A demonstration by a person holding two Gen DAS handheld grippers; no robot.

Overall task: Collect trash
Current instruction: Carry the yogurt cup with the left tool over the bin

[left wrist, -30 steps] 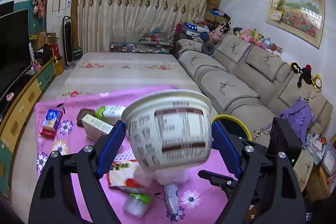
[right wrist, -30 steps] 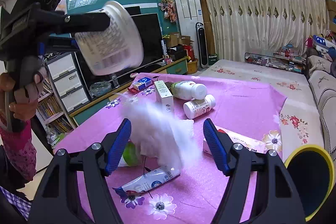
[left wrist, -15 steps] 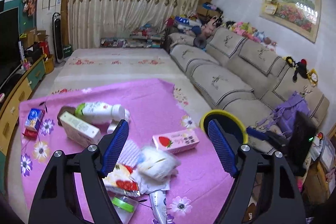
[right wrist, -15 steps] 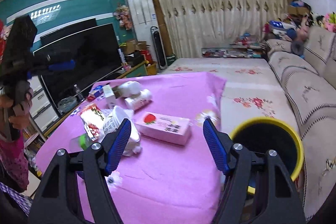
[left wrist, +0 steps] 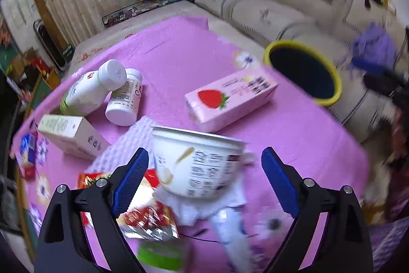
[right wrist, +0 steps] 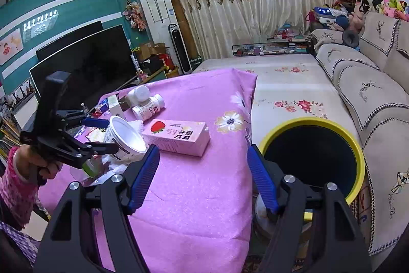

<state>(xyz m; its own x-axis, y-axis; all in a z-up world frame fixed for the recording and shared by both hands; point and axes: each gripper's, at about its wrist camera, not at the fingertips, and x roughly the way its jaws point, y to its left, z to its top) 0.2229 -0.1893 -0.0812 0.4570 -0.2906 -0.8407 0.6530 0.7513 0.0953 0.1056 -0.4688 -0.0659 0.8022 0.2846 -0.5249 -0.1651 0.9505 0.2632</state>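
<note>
Left gripper (left wrist: 204, 168): pointed steeply down, jaws wide, just been opening; white cup stands between blue pads (left wrist: 130, 178), gaps visible both sides, no pad contact seen. Held by hand (right wrist: 38, 165) in pink sleeve (right wrist: 15, 186), seen at left in right wrist view. Right gripper (right wrist: 203, 170): angled gently down, jaws apart, nothing between them.

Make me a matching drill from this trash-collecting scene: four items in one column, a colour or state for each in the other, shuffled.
Items
1. paper bowl
2. carton
3. bin
4. right gripper

States
A. pink, with a strawberry
B. open, nothing between the pads
C. yellow rim, dark inside
D. white, between the left gripper's open pads

Pairs: 1-D, 2-A, 3-C, 4-B
</note>
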